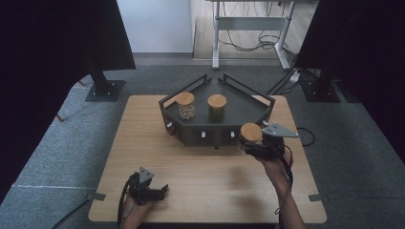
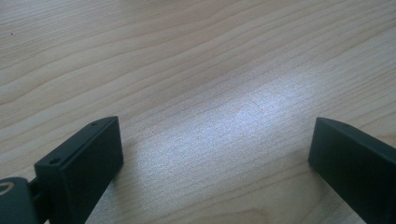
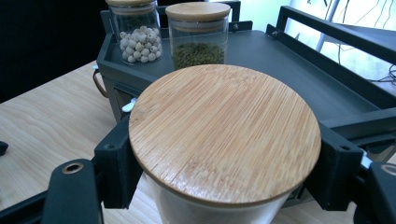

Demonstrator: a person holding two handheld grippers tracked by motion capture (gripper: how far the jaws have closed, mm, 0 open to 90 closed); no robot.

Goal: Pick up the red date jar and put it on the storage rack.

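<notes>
A lab-like recording room: black curtains (image 1: 57, 38), grey carpet (image 1: 62, 143), stand bases (image 1: 105, 90), loose cables (image 1: 253, 44) beyond the desk (image 1: 210, 191).

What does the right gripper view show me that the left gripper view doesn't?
Right gripper view: the right gripper clamped on a glass jar with a bamboo lid, just under the lid; behind it the dark tray holds a jar of pale beads and a jar of green grains.

Left gripper view: the left gripper, jaws wide apart, nothing between them, bare wood beneath.

Both: the light wooden table, and each gripper's own black jaws.
</notes>
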